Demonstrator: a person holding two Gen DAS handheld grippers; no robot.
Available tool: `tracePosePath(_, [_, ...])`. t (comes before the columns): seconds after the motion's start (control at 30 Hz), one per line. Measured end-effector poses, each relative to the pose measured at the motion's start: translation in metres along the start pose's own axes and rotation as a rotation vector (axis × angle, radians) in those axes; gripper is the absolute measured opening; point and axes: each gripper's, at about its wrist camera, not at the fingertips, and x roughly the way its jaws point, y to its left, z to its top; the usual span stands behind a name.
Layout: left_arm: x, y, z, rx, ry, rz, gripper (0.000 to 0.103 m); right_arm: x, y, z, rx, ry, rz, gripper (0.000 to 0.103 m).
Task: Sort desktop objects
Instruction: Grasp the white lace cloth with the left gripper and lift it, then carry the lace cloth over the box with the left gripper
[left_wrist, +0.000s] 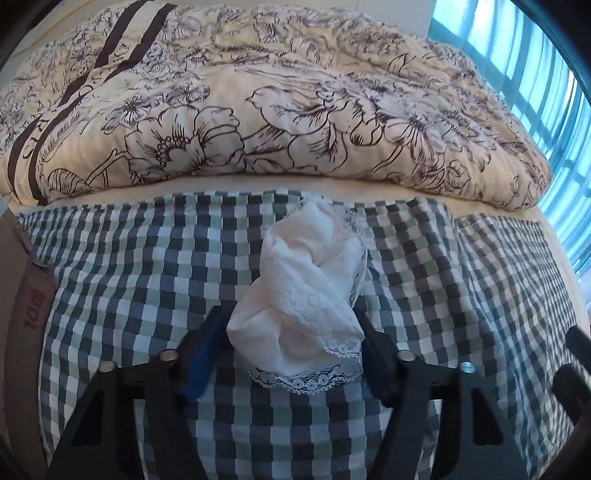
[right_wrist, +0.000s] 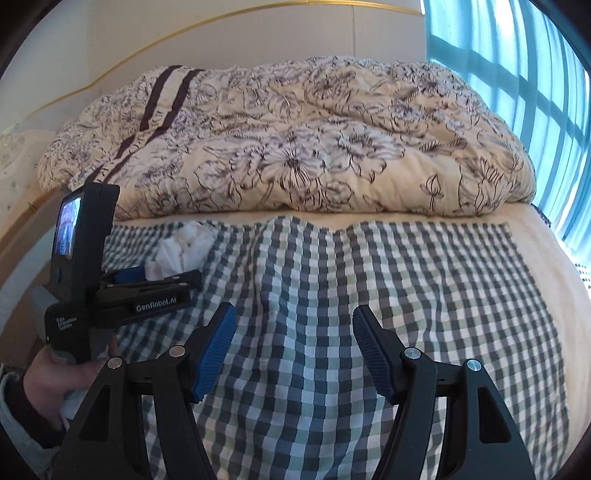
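White lace cloth (left_wrist: 301, 295) between our left tongs (left_wrist: 291, 332)

It lies bunched on the checked sheet (left_wrist: 129, 266) of the bed; left tongs clamp its near end, right tongs (right_wrist: 293, 354) stand apart, empty. Loose lace may slip, since we grip only one edge.

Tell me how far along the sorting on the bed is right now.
Nothing looks sorted yet: no finished pile shows on the checked cloth. In hand: the left tool has a crumpled white lace-trimmed cloth between its fingers, apparently gripped. The right tool hangs open over the checked cloth with nothing between its pads. Left to do: move the white cloth to wherever it belongs; that spot is not in view.
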Motion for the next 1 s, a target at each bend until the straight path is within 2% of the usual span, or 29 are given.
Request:
tracePosePath(0.07, [-0.001,-0.001,0.000,0.015,0.002,-0.018,0.031,0.003,-0.001,-0.003,0.014,0.008,0.001,0.065])
tracePosePath(0.13, [-0.004,-0.001,-0.001,0.023,0.000,-0.027,0.027,0.004,-0.002,-0.004,0.021,0.013,0.002,0.065])
tracePosePath(0.33, [-0.043,-0.001,0.000,0.032,-0.050,-0.060,0.026,-0.011,0.005,-0.002,0.019,0.002,-0.005,0.065])
tracePosePath(0.53, [-0.103,0.001,0.002,0.025,-0.093,-0.072,0.026,-0.047,0.018,0.008,0.013,-0.032,-0.008,0.065])
tracePosePath(0.7, [-0.165,-0.001,0.008,0.051,-0.138,-0.063,0.026,-0.094,0.031,0.020,0.010,-0.092,-0.007,0.065])
tracePosePath(1.0, [-0.285,-0.002,0.014,0.067,-0.269,-0.048,0.026,-0.186,0.056,0.044,0.001,-0.214,-0.012,0.065])
